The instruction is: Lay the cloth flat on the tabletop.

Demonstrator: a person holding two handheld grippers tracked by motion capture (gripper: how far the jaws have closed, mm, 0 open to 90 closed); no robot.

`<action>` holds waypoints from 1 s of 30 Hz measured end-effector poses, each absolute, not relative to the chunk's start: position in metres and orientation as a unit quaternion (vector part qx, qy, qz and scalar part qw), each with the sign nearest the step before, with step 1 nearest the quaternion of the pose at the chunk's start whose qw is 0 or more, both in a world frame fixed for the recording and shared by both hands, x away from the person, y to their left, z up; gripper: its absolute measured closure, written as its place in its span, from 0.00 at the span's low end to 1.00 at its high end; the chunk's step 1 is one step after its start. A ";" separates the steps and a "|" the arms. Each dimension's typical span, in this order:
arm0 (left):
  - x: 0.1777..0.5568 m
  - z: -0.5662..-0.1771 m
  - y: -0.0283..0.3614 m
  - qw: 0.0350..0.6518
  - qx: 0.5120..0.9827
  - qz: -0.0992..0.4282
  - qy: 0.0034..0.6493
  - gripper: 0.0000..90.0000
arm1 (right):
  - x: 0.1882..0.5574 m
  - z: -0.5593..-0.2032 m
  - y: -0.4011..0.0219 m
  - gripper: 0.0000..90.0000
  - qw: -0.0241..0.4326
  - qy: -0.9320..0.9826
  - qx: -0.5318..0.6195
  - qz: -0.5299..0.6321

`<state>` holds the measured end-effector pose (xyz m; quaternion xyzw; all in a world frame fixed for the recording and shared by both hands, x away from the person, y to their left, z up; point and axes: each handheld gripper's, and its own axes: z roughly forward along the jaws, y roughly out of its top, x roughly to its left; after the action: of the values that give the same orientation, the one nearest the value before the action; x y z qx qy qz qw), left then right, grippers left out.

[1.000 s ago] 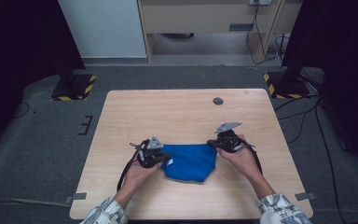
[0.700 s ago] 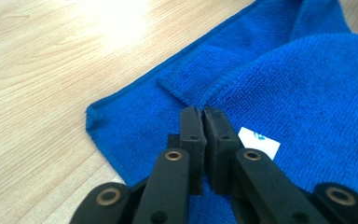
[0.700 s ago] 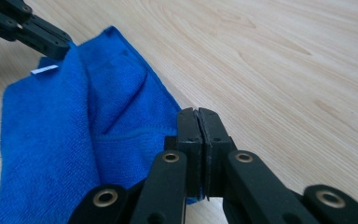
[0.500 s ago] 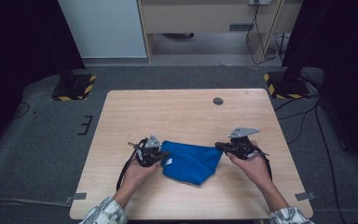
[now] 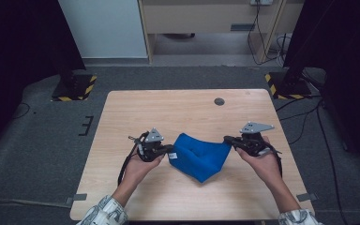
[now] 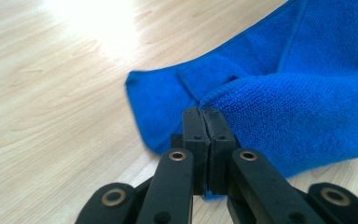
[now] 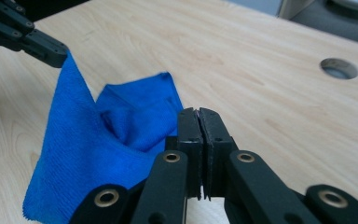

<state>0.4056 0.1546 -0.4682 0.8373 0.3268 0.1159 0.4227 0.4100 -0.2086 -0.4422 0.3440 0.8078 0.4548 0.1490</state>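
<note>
— What's on the wooden table (image 5: 136,110)?
— A blue cloth (image 5: 200,157), near the front edge, its low corner sagging to the wood.
— And the claws?
— Left gripper (image 5: 168,150) and right gripper (image 5: 228,139) each clenched on a cloth corner.

My left gripper (image 5: 168,151) sits left of centre in the high view, and my right gripper (image 5: 228,139) sits right of centre, slightly higher in the frame. The cloth (image 5: 200,155) hangs between them, one corner at each gripper, its lowest point dropping toward the lower middle of the frame onto the table (image 5: 168,108). The table's round hole (image 5: 219,101) lies above the cloth, toward the upper right of the tabletop. In the left gripper view the cloth (image 6: 284,107) spreads to the right and above my jaws. In the right gripper view it (image 7: 98,144) lies to their left, my other gripper (image 7: 51,51) at the upper left, the hole (image 7: 339,68) at the upper right.
</note>
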 end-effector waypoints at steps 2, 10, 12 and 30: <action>0.407 -0.465 0.160 0.427 0.833 0.118 0.333 0.99 | 0.410 -0.437 -0.214 0.98 0.156 0.801 0.350 0.459; 0.411 -0.453 0.176 0.432 0.822 0.127 0.348 0.99 | 0.408 -0.431 -0.233 0.98 0.172 0.782 0.370 0.471; 0.412 -0.451 0.176 0.433 0.822 0.128 0.348 0.99 | 0.407 -0.430 -0.237 0.98 0.172 0.777 0.374 0.476; 0.412 -0.406 0.171 0.449 0.817 0.153 0.327 0.99 | 0.402 -0.402 -0.245 0.98 0.196 0.758 0.369 0.502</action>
<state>0.4121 0.1708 -0.4063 0.8172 0.3269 0.1535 0.4491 0.4020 -0.2447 -0.4024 0.3687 0.7575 0.5018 0.1959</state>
